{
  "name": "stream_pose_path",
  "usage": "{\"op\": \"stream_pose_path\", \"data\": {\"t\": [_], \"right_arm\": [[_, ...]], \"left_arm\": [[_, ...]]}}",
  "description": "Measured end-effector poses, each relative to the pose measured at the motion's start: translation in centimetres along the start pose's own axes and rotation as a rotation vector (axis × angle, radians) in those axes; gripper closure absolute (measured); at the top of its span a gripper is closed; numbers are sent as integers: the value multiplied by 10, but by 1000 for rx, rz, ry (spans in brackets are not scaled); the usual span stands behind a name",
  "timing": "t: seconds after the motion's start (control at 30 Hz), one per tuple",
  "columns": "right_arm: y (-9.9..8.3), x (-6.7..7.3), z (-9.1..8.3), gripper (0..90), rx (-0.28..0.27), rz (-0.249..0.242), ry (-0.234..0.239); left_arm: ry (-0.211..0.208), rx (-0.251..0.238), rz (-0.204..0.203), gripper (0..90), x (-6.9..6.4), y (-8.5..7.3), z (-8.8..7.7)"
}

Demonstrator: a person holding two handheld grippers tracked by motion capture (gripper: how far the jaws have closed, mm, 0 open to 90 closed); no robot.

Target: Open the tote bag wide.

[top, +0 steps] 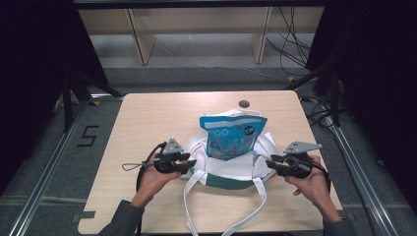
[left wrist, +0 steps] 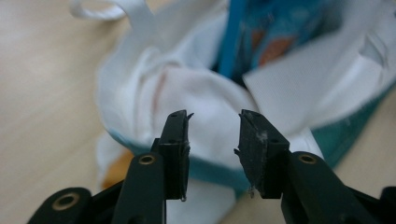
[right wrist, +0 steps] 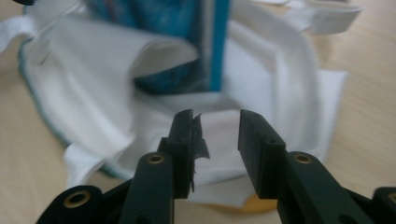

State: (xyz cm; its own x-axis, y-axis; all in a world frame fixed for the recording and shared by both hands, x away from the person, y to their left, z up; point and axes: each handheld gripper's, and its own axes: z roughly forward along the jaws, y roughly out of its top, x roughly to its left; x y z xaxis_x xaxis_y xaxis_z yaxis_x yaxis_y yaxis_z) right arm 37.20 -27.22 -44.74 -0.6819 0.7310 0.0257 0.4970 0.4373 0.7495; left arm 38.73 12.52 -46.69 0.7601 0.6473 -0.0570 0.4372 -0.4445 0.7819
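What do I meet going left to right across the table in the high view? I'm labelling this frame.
Left gripper → white tote bag → blue snack packet standing in it → right gripper.

Soft white cloth bag with teal trim; glossy blue plastic pouch; smooth, matt pale wood desk.

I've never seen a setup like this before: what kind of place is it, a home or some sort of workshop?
Probably a lab or recording studio, not a home. A lone wooden table stands between black curtains, with metal rails along the floor and loose cables behind it. On the table is a white cloth bag holding a blue packet.
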Motion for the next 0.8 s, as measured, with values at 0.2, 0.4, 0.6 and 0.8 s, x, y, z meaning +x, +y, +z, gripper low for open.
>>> {"op": "stream_pose_path", "data": {"t": [0.2, 0.4, 0.6, 0.8], "right_arm": [[-13, 14, 27, 841, 112, -53, 2], [-19, 11, 53, 883, 190, -89, -23], [-17, 7, 61, 900, 175, -84, -48], [-8, -4, 69, 900, 183, -72, -55]], "left_arm": [[23, 12, -43, 732, 2, -15, 19], [75, 76, 15, 753, -2, -19, 42], [94, 68, -15, 757, 0, -19, 47], [113, 63, -14, 758, 8, -13, 53]]}}
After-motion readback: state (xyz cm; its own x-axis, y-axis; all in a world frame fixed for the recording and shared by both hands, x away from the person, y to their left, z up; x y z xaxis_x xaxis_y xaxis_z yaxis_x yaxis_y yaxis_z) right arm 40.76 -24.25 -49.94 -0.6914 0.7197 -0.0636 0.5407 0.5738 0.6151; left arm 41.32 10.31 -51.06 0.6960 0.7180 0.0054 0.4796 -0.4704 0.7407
